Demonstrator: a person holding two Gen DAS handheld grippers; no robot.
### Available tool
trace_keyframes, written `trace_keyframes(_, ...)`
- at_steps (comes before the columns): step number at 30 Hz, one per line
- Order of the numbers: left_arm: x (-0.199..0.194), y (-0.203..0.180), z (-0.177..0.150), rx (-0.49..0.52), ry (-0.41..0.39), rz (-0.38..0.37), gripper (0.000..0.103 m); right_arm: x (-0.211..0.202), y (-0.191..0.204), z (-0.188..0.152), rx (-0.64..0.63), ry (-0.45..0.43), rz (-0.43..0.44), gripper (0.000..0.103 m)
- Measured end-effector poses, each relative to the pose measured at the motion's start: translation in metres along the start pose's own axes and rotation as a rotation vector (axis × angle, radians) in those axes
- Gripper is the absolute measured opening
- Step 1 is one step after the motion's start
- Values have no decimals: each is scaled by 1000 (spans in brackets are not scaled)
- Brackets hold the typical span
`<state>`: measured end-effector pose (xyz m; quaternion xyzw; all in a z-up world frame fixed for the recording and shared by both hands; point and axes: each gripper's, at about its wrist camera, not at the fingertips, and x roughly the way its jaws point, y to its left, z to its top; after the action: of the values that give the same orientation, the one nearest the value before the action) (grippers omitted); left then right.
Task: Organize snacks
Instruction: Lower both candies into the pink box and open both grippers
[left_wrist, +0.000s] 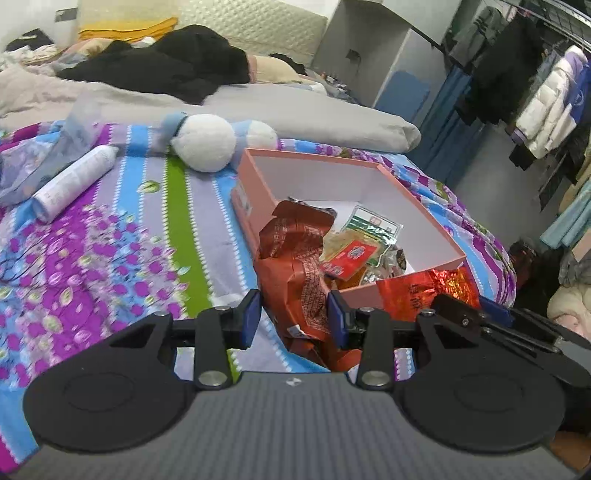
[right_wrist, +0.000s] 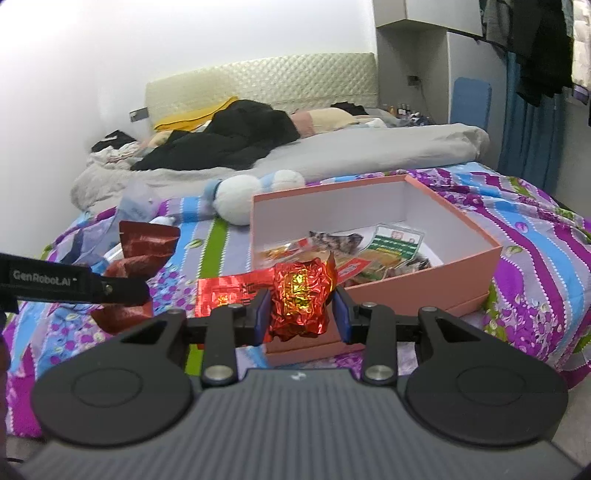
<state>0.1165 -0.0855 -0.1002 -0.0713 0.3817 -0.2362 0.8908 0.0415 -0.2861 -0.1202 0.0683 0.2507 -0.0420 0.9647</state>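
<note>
**Both grippers loaded, box already half stocked**

So in the left wrist view, the left gripper (left_wrist: 295, 319) sits at lower centre of the frame, clamped on a crinkled brick-red foil snack bag (left_wrist: 295, 258). Blue pads press the bag from both sides, and the top of it rises up in front of the near left corner of the open salmon-pink cardboard box (left_wrist: 255, 184). The box takes up the middle of the frame, white inside, resting on the striped purple, blue and green floral bedspread (left_wrist: 122, 240).

In the near part of the box there's a loose pile: a green-and-white clear packet (left_wrist: 373, 221) and a small red-labelled packet (left_wrist: 351, 256), touching each other. The far half of the box floor is bare white.

The right wrist view has the right gripper (right_wrist: 300, 314) at centre bottom, squeezing a shiny red-and-gold crumpled foil packet (right_wrist: 299, 299) between its pads. The packet shows right in front of the box's near wall. From the left camera it shows at lower right, just beside the box's near right corner.

Other stuff: a white-and-blue plush toy (left_wrist: 207, 142) just past the box's far left corner, and a white cylindrical bottle (left_wrist: 72, 181) lying on its side at the left of the frame, well apart from the box. Grey duvet (right_wrist: 332, 155) and black clothing (right_wrist: 229, 136) further back.
</note>
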Motion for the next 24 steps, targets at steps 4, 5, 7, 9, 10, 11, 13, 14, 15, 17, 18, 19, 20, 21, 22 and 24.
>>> trace_keyframes(4,29,-9,18,15,4,-12,45,18,-14,10,8,4,-17,39)
trace_keyframes(5,39,-11,25,20,5,-18,44,24,-19,13,9,2,-23,39)
trace_keyframes(7,56,-14,36,24,16,-29,45,35,-26,19,14,0,-35,39)
trace_keyframes(9,74,-17,48,36,22,-34,45,49,-34,26,16,-1,-43,39)
trace_keyframes(10,83,-19,53,41,27,-33,45,56,-39,29,20,-1,-48,39)
trace_keyframes(11,93,-20,59,45,32,-35,45,63,-43,32,25,-1,-50,39)
trace_keyframes(13,112,-20,68,51,46,-36,45,80,-50,37,32,10,-56,39)
trace_keyframes(14,124,-20,74,56,55,-35,45,89,-54,39,40,13,-58,39)
trace_keyframes(15,134,-20,78,60,63,-33,45,97,-57,40,46,19,-58,39)
trace_keyframes(17,151,-19,84,64,73,-28,45,114,-64,42,55,42,-57,39)
trace_keyframes(18,161,-18,86,64,87,-26,45,123,-67,42,61,51,-56,39)
trace_keyframes(19,170,-17,88,65,100,-27,45,130,-69,41,64,58,-59,39)
trace_keyframes(20,178,-16,89,67,114,-25,45,139,-72,40,67,68,-62,39)
trace_keyframes(21,185,-15,89,67,124,-19,45,145,-75,40,71,75,-60,40)
trace_keyframes(22,192,-14,89,65,131,-14,45,151,-77,39,76,84,-59,40)
trace_keyframes(24,201,-11,89,58,136,-22,45,162,-82,37,82,102,-57,40)
